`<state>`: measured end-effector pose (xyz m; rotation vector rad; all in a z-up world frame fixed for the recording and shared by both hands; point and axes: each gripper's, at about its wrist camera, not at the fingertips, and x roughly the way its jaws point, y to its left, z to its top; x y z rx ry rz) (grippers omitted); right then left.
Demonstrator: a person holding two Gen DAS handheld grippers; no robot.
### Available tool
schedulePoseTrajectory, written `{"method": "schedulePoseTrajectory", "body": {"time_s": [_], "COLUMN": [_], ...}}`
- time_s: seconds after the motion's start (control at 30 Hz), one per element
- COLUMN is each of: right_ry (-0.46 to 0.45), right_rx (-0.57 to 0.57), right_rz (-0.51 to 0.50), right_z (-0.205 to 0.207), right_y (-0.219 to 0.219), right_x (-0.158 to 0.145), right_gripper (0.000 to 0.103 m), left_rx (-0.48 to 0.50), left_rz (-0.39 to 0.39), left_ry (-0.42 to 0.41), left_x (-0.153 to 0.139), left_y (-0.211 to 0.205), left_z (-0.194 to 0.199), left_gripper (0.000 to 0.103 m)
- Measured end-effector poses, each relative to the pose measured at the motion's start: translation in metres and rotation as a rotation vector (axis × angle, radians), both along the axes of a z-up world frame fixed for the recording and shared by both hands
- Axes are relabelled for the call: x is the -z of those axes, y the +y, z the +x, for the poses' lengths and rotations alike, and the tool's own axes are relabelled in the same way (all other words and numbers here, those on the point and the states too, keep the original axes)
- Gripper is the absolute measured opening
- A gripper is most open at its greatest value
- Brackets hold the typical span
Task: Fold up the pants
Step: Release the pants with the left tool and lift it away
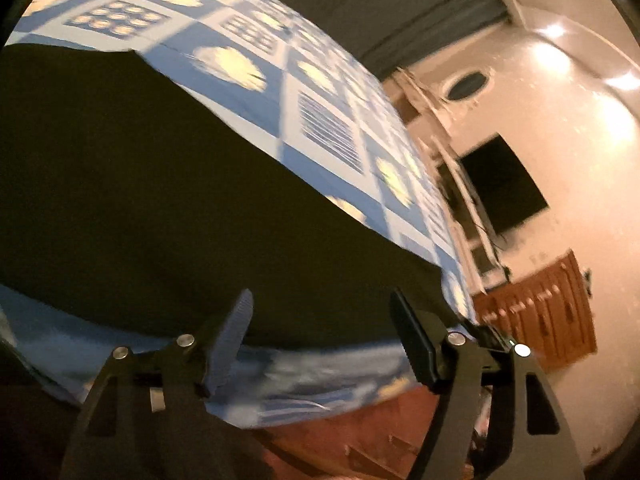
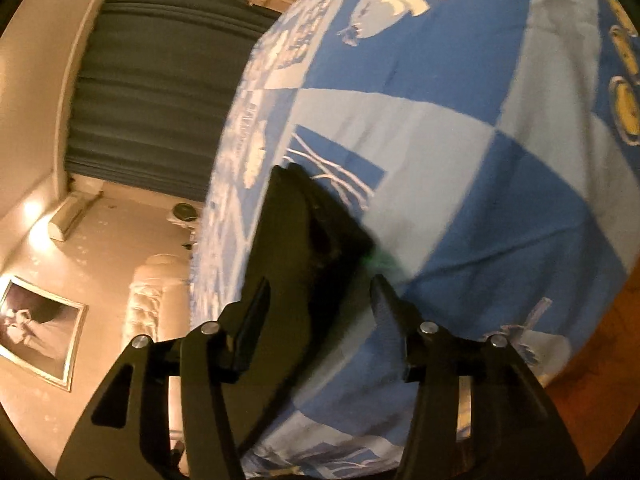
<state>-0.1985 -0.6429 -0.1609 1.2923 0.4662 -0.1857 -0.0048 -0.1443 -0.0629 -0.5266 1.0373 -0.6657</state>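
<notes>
Holding both grippers, left (image 1: 320,320) and right (image 2: 318,308), with jaws apart near the pants (image 1: 140,200) edge on the bed (image 1: 320,112), you seem ready to pinch it.

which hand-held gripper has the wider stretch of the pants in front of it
The left hand-held gripper: broad dark pants fill most of its view. The right hand-held gripper faces only a narrow end, mostly blue patterned bedspread.
</notes>
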Motion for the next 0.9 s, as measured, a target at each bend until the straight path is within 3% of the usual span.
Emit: {"method": "schedulePoseTrajectory", "body": {"time_s": [0.03, 0.1, 0.17, 0.23, 0.33, 0.37, 0.4, 0.43, 0.57, 0.67, 0.73, 0.83, 0.9], "right_ry": [-0.019, 0.013, 0.052, 0.043, 0.03, 0.034, 0.018, -0.001, -0.075, -0.024, 0.008, 0.0, 0.01], "right_rx": [-0.017, -0.032, -0.019, 0.004, 0.093, 0.137, 0.151, 0.139, -0.042, -0.15, -0.21, -0.282, -0.36], "right_rz": [0.0, -0.047, -0.07, -0.026, -0.014, -0.051, -0.077, -0.078, -0.052, -0.081, -0.086, -0.079, -0.07], "right_z": [0.005, 0.011, 0.012, 0.007, -0.01, -0.018, -0.024, -0.024, -0.001, 0.023, 0.038, 0.051, 0.06], "right_y": [-0.001, -0.002, -0.009, -0.018, -0.029, -0.035, -0.043, -0.049, -0.075, -0.081, -0.08, -0.079, -0.069], "right_x": [0.0, -0.002, 0.0, 0.009, 0.005, -0.004, -0.012, -0.015, -0.022, -0.018, -0.009, -0.01, -0.011], "right_gripper": [0.051, 0.01, 0.009, 0.011, 0.027, 0.043, 0.066, 0.072, 0.075, 0.077, 0.079, 0.089, 0.09], "left_rx": [-0.018, -0.055, -0.082, -0.113, -0.176, -0.194, -0.216, -0.228, -0.178, -0.134, -0.138, -0.109, -0.071], "left_rz": [0.009, 0.022, 0.048, 0.108, 0.172, 0.181, 0.193, 0.207, 0.195, 0.24, 0.206, 0.229, 0.234], "left_ry": [0.013, 0.032, 0.028, 0.019, 0.023, 0.025, 0.021, 0.015, -0.003, 0.041, 0.074, 0.063, 0.046], "left_x": [0.004, 0.007, 0.008, 0.009, 0.01, 0.009, 0.009, 0.008, 0.011, 0.017, 0.023, 0.023, 0.024], "left_y": [0.007, 0.019, 0.033, 0.051, 0.087, 0.098, 0.112, 0.123, 0.149, 0.155, 0.157, 0.152, 0.15], "left_z": [0.007, 0.02, 0.031, 0.044, 0.06, 0.065, 0.07, 0.074, 0.086, 0.092, 0.092, 0.091, 0.09], "left_gripper": [0.07, 0.07, 0.07, 0.07, 0.07, 0.07, 0.07, 0.071, 0.074, 0.074, 0.077, 0.078, 0.083]}}
